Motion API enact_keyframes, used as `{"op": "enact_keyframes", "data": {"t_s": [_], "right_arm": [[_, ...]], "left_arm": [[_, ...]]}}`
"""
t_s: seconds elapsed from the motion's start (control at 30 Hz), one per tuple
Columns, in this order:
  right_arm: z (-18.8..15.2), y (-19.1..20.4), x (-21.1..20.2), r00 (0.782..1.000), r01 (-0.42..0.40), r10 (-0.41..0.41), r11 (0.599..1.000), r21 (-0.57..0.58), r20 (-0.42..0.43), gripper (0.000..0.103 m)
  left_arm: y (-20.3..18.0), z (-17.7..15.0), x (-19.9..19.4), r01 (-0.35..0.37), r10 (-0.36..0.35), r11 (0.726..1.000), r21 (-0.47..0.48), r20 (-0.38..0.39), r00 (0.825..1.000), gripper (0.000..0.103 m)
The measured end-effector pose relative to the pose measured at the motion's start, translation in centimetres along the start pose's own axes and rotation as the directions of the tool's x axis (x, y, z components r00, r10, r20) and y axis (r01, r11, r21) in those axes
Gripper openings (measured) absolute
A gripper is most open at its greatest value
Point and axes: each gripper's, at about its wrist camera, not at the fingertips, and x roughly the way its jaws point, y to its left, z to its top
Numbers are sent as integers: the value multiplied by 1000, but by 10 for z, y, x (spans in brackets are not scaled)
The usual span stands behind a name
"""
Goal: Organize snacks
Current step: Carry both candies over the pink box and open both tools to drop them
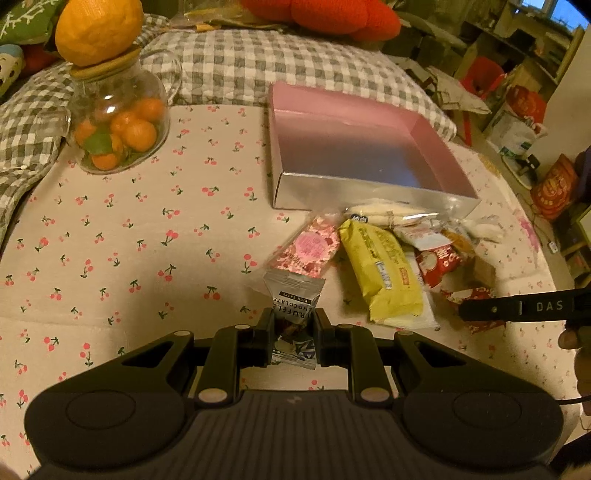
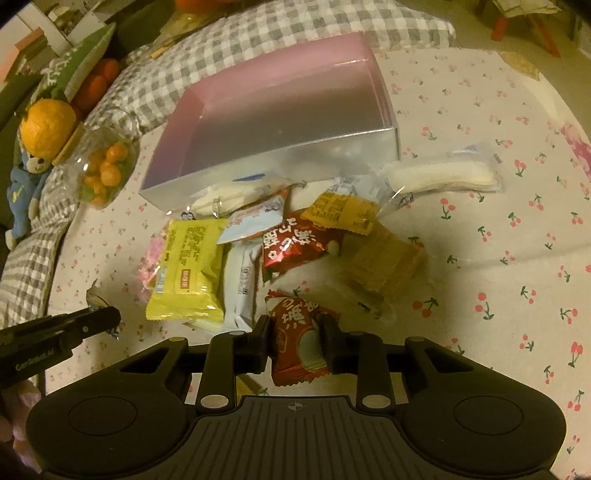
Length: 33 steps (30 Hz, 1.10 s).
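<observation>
An open pink-lined silver box (image 1: pixel 369 192) (image 2: pixel 280 162) lies empty on the cherry-print cloth. A pile of snack packets lies before it: a yellow packet (image 1: pixel 380 273) (image 2: pixel 188 266), a pink floral packet (image 1: pixel 308 251), a red packet (image 2: pixel 291 247), a white packet (image 2: pixel 240 284), an orange packet (image 2: pixel 340 212), a wafer pack (image 2: pixel 388 266) and a clear-wrapped white bar (image 2: pixel 439 175). My left gripper (image 1: pixel 294 326) is shut on a silver chocolate truffle packet (image 1: pixel 293 306). My right gripper (image 2: pixel 295 334) is shut on a small red snack packet (image 2: pixel 295 339), at the pile's near edge.
A glass jar of small oranges (image 1: pixel 118 125) (image 2: pixel 103 170) stands at the left, with an orange ball (image 1: pixel 98 31) on its lid. A grey checked blanket (image 1: pixel 258 62) lies behind the box. Soft toys sit at the far left. Cluttered floor lies beyond the table's right edge.
</observation>
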Motion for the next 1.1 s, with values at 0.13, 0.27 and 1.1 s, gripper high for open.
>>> {"op": "enact_keyframes", "data": {"t_s": [0.13,0.27,1.1], "right_arm": [[-2,-2,-8,1000,-22,22,999,29,14,28],[-3,1,-22,997,-63,62,997,40,40,28],[119,-3,-11,974,-39,22,997,74,225,28]], "left_arm": [[1,0,-6,0,0,1000,-24,14,1000,19],[-1,5,-12,8,-6,999,-38,40,999,19],[-54,104,32,-24,17,999,39,153,988,19]]}}
